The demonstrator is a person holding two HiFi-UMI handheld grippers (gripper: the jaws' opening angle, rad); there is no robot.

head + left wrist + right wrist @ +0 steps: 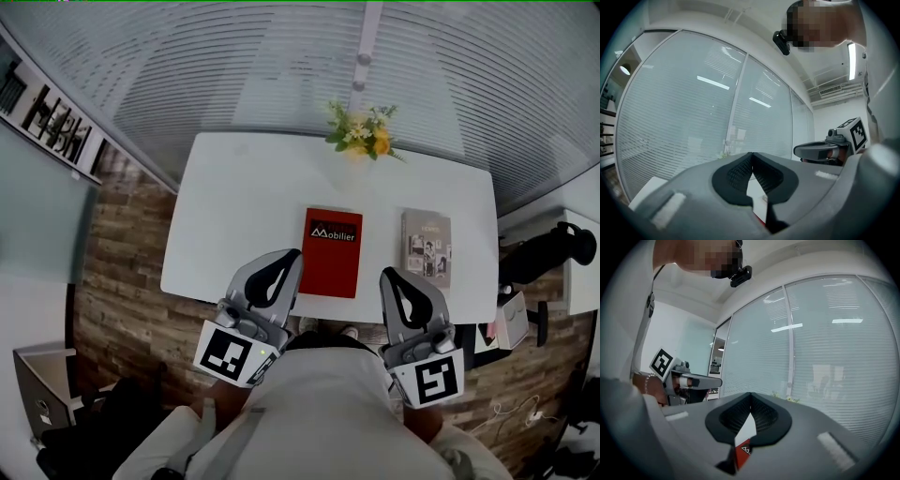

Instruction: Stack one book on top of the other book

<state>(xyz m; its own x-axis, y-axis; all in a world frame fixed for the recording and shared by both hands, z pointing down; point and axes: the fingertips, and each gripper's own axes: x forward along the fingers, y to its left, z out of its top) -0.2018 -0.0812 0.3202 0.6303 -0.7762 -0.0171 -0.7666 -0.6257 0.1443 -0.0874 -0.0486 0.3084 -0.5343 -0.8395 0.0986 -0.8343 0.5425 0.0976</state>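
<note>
Left gripper and right gripper: fully closed, empty, at the table near edge. Red book lies mid-table, grey book beside it, apart. Risk: unopened jaws would shove a book instead of gripping it.

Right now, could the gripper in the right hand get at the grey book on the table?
Probably yes. The grey book lies by the near edge of the table, just ahead of the right gripper, with nothing between them. Its jaws are shut, so they would need opening first.
</note>
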